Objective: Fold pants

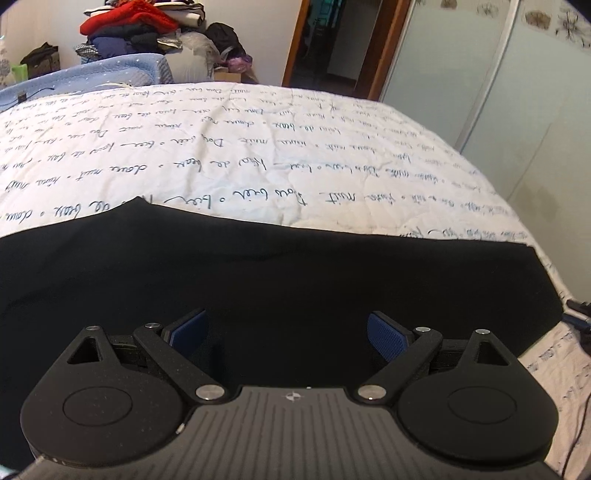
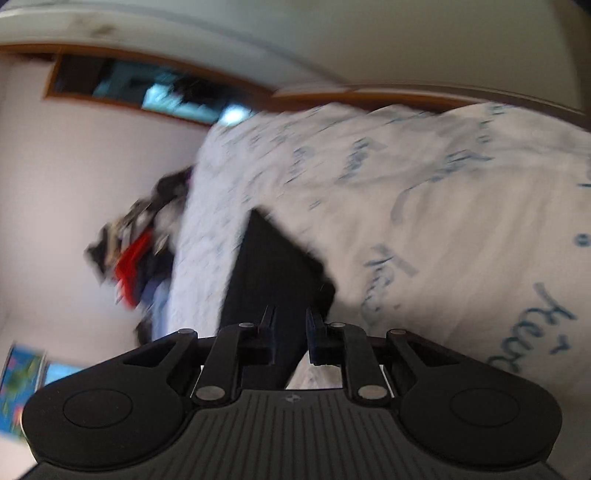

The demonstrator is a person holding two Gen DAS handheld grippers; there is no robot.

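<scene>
Black pants (image 1: 258,266) lie flat across the near part of a white bed cover (image 1: 221,147) printed with blue handwriting. My left gripper (image 1: 286,325) hovers just over the pants with its blue pads (image 1: 188,330) far apart and nothing between them. The right wrist view is blurred and rolled sideways. There my right gripper (image 2: 291,317) has its fingers close together with a strip of the black pants (image 2: 269,266) pinched between them. That strip stretches away from the fingers over the bed cover (image 2: 443,221).
A heap of clothes (image 1: 129,26) and a blue dotted cushion (image 1: 92,74) sit beyond the bed's far left corner. A dark doorway (image 1: 343,40) and frosted sliding doors (image 1: 480,92) stand along the right. A dark cable (image 1: 580,317) lies at the bed's right edge.
</scene>
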